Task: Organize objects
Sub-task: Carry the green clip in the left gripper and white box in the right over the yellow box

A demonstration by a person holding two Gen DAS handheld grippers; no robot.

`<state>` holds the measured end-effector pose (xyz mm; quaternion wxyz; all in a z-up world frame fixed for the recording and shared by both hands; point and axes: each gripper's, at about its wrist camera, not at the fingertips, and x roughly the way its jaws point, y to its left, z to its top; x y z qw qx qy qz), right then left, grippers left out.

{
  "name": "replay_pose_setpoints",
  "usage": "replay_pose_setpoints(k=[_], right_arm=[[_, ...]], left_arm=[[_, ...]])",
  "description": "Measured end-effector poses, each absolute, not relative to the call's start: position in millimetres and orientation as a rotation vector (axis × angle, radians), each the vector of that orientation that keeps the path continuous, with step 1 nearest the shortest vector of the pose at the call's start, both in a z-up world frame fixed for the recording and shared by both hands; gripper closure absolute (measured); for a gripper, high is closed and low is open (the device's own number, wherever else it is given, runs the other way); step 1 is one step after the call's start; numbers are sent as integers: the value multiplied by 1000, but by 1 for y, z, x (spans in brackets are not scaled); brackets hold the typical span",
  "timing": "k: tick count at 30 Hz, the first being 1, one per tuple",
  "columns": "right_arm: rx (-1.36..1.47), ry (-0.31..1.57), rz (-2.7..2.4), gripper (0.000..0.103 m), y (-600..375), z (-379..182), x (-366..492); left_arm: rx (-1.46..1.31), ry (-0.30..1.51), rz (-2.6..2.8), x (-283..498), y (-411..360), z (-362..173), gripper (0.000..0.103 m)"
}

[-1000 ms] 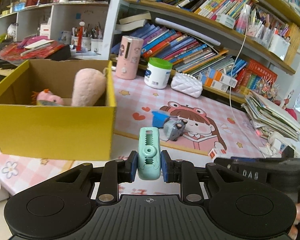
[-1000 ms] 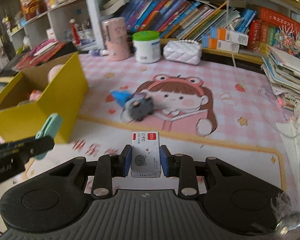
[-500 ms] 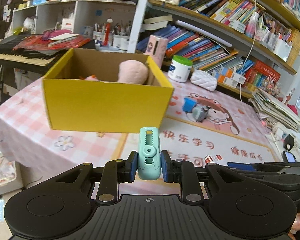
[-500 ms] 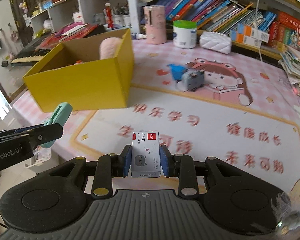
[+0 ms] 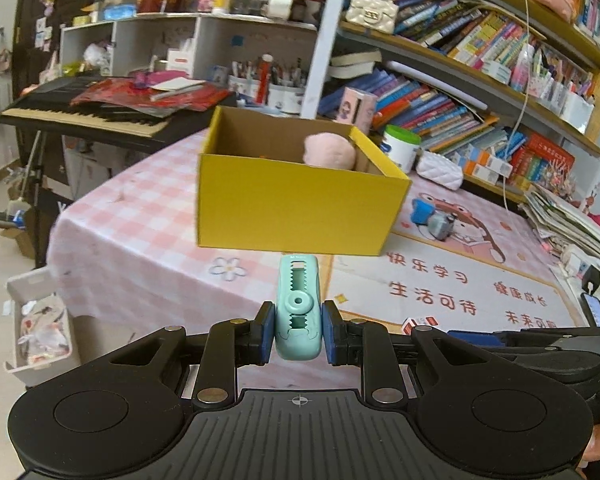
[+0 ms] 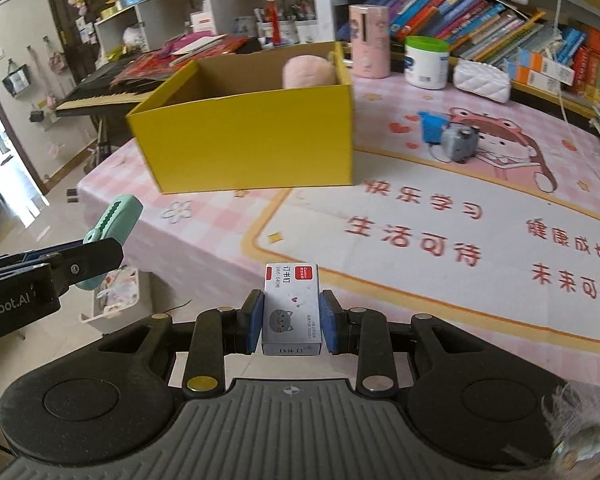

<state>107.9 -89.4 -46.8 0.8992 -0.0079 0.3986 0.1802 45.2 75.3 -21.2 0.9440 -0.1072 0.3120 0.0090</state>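
- We find both grippers have backed away from the yellow box (image 5: 296, 204) since a second ago; it now sits well ahead on the table (image 5: 140, 240), so we judge neither item stowed yet.
- Left gripper (image 5: 298, 330): closed on one mint clip (image 5: 298, 308), held off the table's edge.
- Right gripper (image 6: 291, 320): clamped on one staple box (image 6: 291, 308).
- Inside the yellow box: one pink plush (image 5: 329, 151).

A lived-in home study or child's room: crammed bookshelves (image 5: 452, 92), an electric piano (image 5: 80, 114), pen pots (image 5: 276, 88), and a pink checked tabletop (image 5: 140, 232) with a cartoon mat (image 6: 460, 232).
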Motion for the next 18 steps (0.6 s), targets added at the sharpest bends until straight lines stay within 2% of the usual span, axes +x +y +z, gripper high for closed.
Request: replay_pose_setpoints(k=[18], right_arm=[[-43,787,388,75,-70,-35,111]], left_arm=[[-240,582,38,51,94,-10,80]])
